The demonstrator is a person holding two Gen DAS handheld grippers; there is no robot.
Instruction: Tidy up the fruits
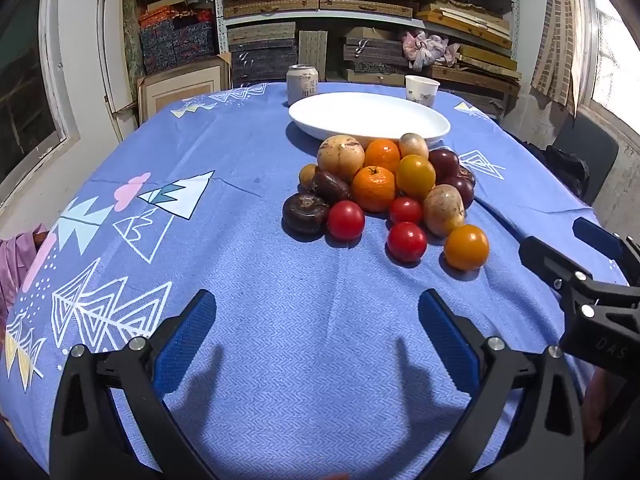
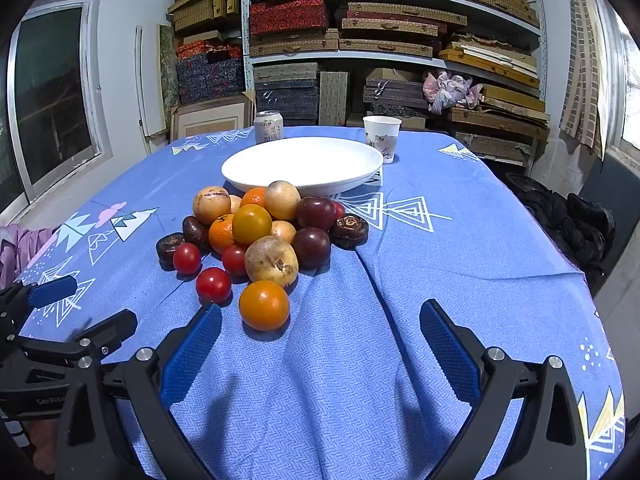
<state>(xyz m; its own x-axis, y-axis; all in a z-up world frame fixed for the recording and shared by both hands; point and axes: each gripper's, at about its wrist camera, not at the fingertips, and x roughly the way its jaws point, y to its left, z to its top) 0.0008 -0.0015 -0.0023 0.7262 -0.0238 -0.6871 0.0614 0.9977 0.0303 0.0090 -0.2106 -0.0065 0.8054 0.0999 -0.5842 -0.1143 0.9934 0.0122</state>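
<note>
Bare blue tablecloth (image 1: 312,320) lies open between both wide-spread grippers and the fruit pile (image 1: 384,192), so the near side is free to reach. Behind the pile the white plate (image 1: 370,118) sits just beside it, with a can (image 1: 302,84) and a paper cup (image 1: 421,88) standing at its far rim. The right gripper (image 1: 576,248) crowds the pile's right flank; the cloth left of it is clear.

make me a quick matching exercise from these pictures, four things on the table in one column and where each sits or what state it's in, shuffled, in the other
1. white plate
2. drink can
3. paper cup
4. left gripper

a. jaws open, nothing between them
b. behind the plate, left
c. empty, just behind the fruit pile
d. behind the plate, right

Pairs: 1-c, 2-b, 3-d, 4-a
</note>
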